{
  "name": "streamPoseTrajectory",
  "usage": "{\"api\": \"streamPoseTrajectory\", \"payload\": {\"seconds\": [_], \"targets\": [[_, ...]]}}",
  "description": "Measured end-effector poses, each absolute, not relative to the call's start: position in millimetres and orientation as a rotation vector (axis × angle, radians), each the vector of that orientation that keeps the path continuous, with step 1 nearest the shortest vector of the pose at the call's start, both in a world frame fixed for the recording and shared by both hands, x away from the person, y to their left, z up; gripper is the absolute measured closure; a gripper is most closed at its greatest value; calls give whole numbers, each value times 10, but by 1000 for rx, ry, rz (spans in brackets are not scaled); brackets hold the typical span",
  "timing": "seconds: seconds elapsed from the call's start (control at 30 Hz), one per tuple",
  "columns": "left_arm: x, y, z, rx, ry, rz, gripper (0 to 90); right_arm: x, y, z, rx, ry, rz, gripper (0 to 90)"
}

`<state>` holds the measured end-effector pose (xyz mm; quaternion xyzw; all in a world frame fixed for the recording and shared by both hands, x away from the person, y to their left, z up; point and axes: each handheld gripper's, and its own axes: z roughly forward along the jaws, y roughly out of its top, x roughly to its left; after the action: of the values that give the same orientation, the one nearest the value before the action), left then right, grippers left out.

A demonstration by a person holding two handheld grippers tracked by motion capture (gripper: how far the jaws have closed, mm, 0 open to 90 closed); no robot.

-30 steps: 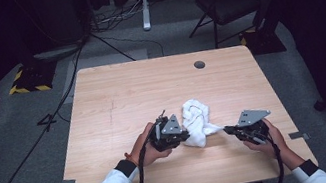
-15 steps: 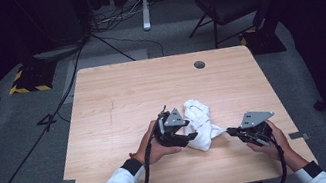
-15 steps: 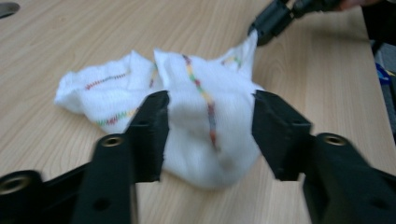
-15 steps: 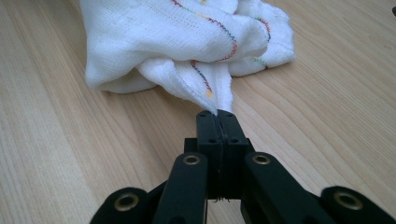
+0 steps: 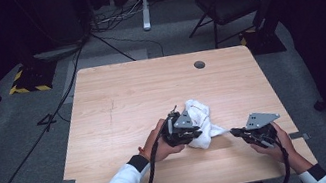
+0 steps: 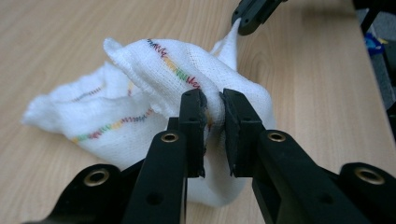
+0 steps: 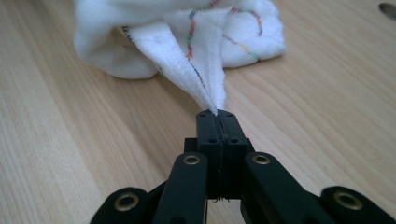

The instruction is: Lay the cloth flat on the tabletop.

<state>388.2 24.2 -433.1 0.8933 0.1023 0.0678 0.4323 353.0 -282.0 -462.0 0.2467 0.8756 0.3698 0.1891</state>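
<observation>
Currently the left tool point(image 6: 214, 109) pinches a fold of the white cloth point(image 5: 199, 120), jaws nearly together; the right tool point(image 7: 217, 114), clamped tight, grips a corner stretched rightward from the bunched cloth on the bench point(image 5: 117, 99).

White cloth point(image 6: 140, 88) with multicoloured stitched stripes on light wooden table point(image 5: 117, 104).

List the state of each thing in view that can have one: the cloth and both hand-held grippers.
White cloth: crumpled in a heap on the table, one corner pulled out taut.
Left hand-held gripper: shut on a fold of the cloth.
Right hand-held gripper: shut on the pulled-out corner.
</observation>
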Motion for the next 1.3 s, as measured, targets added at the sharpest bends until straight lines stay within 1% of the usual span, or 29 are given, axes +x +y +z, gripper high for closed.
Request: {"api": "streamPoseTrajectory", "payload": {"seconds": [0.07, 0.2, 0.33, 0.5, 0.53, 0.7, 0.73, 0.77, 0.8, 0.9, 1.0, 1.03, 1.13, 1.3], "targets": [[3839, 375, -4250, 2192, 238, 190, 796, 3526, -2836, -4578, 703, 2434, 1071, 898], [3737, 576, -4212, 2174, 190, 211, 803, 3500, -2825, -4507, 700, 2400, 1109, 898], [3591, 711, -4323, 2239, 122, 245, 838, 3490, -2810, -4501, 701, 2403, 1105, 898], [3431, 824, -4454, 2296, 123, 273, 858, 3511, -2819, -4529, 721, 2418, 1097, 898], [3424, 855, -4465, 2297, 141, 282, 828, 3510, -2816, -4537, 730, 2415, 1092, 898], [3452, 1144, -4554, 2281, 267, 265, 767, 3522, -2815, -4561, 727, 2415, 1090, 897], [3452, 1144, -4554, 2281, 267, 265, 737, 3522, -2815, -4561, 727, 2415, 1090, 897], [3484, 1218, -4567, 2262, 326, 264, 700, 3518, -2773, -4563, 713, 2421, 1088, 897], [3502, 1236, -4558, 2251, 342, 262, 685, 3515, -2755, -4565, 702, 2421, 1086, 897], [3535, 1207, -4521, 2221, 379, 259, 586, 3522, -2691, -4544, 682, 2408, 1086, 896], [3559, 1095, -4506, 2213, 425, 256, 416, 3542, -2637, -4519, 661, 2400, 1082, 896], [3559, 1095, -4506, 2213, 425, 256, 379, 3550, -2623, -4514, 654, 2398, 1077, 896], [3558, 812, -4450, 2183, 430, 224, 284, 3575, -2586, -4515, 652, 2390, 1070, 895], [3553, 326, -4394, 2212, 373, 193, 257, 3594, -2586, -4527, 655, 2382, 1062, 892]]}}
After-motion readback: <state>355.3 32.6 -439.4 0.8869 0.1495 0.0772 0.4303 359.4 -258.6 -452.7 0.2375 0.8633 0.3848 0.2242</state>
